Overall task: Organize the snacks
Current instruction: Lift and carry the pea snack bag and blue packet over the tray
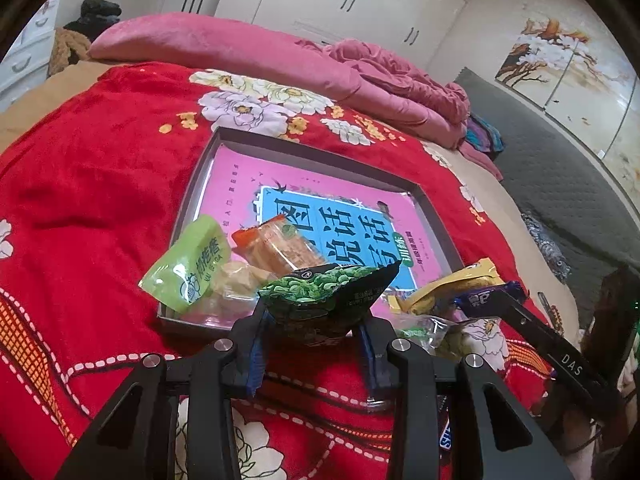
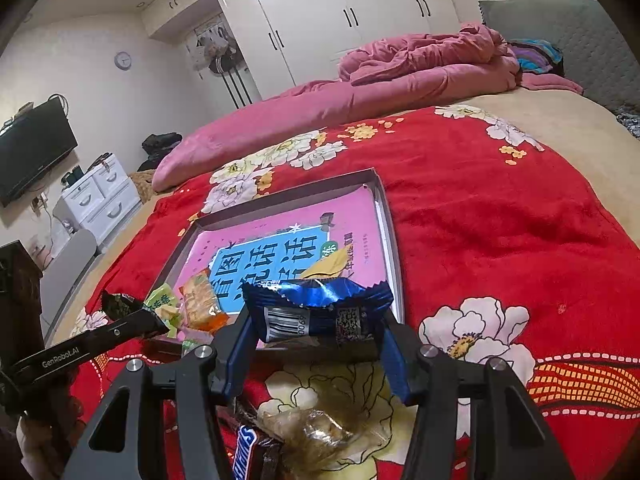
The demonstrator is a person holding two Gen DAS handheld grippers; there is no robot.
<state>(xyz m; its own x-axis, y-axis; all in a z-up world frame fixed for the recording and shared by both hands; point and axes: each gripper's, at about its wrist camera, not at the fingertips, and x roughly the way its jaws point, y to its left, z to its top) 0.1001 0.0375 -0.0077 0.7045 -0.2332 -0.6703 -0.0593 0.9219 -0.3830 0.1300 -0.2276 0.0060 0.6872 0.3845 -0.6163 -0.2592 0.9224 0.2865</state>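
While a shallow tray [image 1: 208,168] on the red blanket [image 1: 100,152] holds only a few packets, the right gripper [image 2: 316,332] clamps a blue snack [image 2: 316,312], the left gripper [image 1: 316,320] a green-pea bag [image 1: 328,292]; loose sweets [image 2: 316,436] remain outside.

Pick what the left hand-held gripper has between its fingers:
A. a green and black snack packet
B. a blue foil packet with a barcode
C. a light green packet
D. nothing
A: in the left wrist view the left hand-held gripper is clamped on the green and black snack packet, held above the red blanket near the tray; the blue foil packet sits in the right hand-held gripper.
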